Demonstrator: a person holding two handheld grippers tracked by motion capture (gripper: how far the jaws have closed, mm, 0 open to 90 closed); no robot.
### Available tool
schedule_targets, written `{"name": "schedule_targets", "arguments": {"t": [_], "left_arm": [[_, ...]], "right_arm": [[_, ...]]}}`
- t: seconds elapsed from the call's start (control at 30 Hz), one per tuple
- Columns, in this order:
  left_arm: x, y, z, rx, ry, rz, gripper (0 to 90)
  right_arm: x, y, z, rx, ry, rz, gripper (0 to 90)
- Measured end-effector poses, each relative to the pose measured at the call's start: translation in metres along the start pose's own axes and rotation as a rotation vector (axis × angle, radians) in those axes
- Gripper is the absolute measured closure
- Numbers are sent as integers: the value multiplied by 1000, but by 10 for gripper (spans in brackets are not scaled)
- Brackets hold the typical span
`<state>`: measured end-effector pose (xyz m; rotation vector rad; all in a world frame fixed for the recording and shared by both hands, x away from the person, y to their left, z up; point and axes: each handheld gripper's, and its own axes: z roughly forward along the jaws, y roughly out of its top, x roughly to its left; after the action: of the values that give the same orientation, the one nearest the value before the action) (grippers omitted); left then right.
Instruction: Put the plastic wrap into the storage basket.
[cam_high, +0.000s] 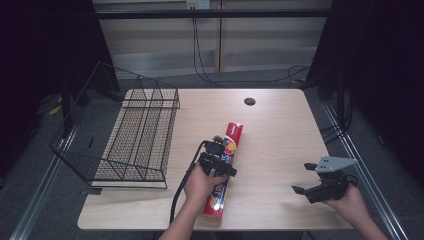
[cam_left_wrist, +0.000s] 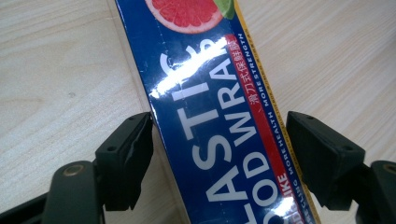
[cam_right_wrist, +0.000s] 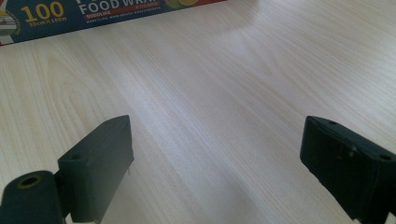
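Fingers of the left gripper (cam_left_wrist: 219, 161) straddle the plastic food wrap box (cam_left_wrist: 219, 116), one pad touching its edge, the other just off. Right gripper (cam_right_wrist: 215, 168) hovers with jaws wide apart over bare table (cam_right_wrist: 224, 93). Farther left stands a wire basket (cam_high: 135, 135).

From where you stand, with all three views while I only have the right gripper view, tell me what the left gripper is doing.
Observer: The left gripper straddles the long blue and red plastic food wrap box, one jaw on each long side.
Operator: Report whether it has closed on the box.
Observer: Not fully. One jaw touches the box edge, while the other shows a narrow gap.
Operator: Say what lies left of the box.
Observer: A black wire basket sits on the light wooden table, apart from the box.
Operator: Give my own gripper's position.
Observer: The right gripper is open near the table's right edge.
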<state>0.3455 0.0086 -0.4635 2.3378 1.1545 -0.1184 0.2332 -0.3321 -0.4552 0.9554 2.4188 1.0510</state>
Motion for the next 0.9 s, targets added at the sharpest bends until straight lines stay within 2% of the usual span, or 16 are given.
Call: {"name": "schedule_targets", "arguments": {"t": [0.23,0.37,0.5,0.73,0.9], "left_arm": [[6,-1,-7,27,14,-20,308],[7,0,-12,40,64,-19,357],[8,0,-13,41,80,-11,363],[8,2,-12,47,84,-20,351],[10,5,-10,46,78,-10,343]], "right_arm": [[-1,-1,-2,-8,-11,2,93],[-1,-1,-2,-9,-4,5,93],[-1,0,-1,-14,-5,2,93],[-1,1,0,-13,-3,0,93],[-2,1,0,-12,-1,4,93]]}}
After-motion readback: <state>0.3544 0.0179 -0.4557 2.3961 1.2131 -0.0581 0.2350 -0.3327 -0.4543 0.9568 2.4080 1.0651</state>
